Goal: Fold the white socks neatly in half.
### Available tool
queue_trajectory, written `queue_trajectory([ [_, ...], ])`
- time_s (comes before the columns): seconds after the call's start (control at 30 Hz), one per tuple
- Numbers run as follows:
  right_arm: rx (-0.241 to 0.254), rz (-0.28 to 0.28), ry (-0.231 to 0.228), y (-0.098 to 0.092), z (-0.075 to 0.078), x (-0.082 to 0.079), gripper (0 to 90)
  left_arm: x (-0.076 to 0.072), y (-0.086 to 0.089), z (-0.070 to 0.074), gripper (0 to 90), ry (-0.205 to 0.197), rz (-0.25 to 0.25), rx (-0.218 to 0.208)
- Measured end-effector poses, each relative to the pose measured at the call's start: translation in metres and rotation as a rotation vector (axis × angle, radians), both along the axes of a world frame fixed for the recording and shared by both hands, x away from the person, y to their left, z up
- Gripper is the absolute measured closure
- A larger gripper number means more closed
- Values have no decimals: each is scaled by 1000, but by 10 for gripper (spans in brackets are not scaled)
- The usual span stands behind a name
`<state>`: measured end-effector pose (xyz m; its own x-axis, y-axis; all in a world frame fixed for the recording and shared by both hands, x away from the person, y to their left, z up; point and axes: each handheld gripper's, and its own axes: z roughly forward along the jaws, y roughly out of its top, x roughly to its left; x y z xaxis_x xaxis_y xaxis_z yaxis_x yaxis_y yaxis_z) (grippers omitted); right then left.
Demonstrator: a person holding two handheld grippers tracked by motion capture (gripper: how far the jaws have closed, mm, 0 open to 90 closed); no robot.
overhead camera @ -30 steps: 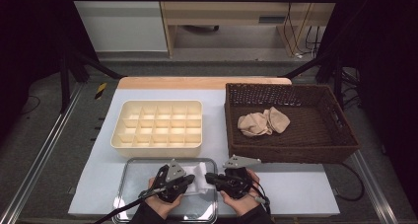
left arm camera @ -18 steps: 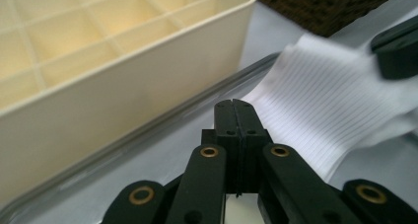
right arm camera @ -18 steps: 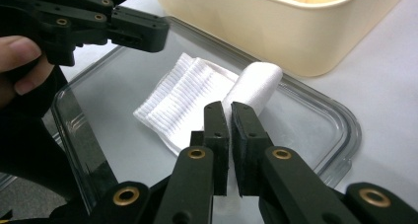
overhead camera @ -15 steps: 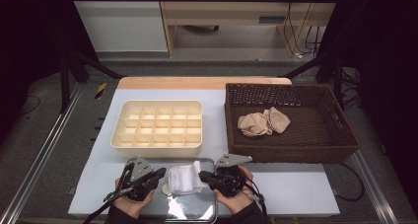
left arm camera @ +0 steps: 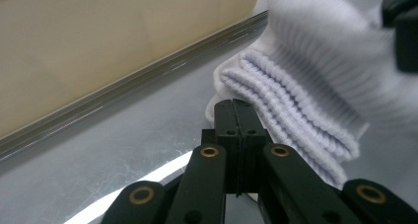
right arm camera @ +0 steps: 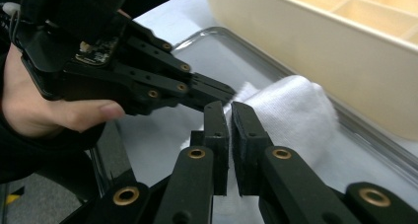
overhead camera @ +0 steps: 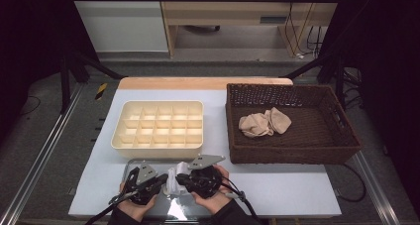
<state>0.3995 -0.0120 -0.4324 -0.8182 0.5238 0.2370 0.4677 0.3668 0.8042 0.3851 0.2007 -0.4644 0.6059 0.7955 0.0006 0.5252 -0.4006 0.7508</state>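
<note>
Both tongs (overhead camera: 162, 182) (overhead camera: 181, 178) pinch the white sock (overhead camera: 174, 182) beside the divided box (overhead camera: 158, 130); fold evenly, keeping cuffs aligned.

Each hand carried a black claw: the left claw (overhead camera: 161, 181) and the right claw (overhead camera: 181, 177) had two flat black jaws on jointed links fastened with brass-ringed rivets. A grey three-cornered plate topped each body, a black cable trailed behind, and dark sleeves covered the forearms.
</note>
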Motion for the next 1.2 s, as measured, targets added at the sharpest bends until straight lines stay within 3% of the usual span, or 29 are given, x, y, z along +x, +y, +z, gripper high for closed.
queue_trajectory([
  [0.27, -32, 40, 12, 21, -11, 3, 859, 4, 6, 1, 893, 13, 9, -12],
  [0.47, -62, 53, 14, 30, -23, 3, 843, 8, 26, 22, 886, -60, 19, -105],
  [0.63, -62, 67, -11, 33, -27, 2, 832, 11, 28, 34, 840, -79, -16, -145],
  [0.8, -60, 68, -12, 34, -28, 0, 827, 13, 13, 37, 742, -89, -58, -129],
  [0.87, -61, 69, -16, 34, -28, 0, 825, 14, 7, 34, 703, -91, -61, -100],
  [1.0, -65, 79, -17, 34, -27, -3, 820, 18, 2, 26, 677, -58, -61, -62],
  [1.2, -72, 80, 1, 29, -25, -3, 797, 17, -1, 19, 673, -52, -61, -11],
])
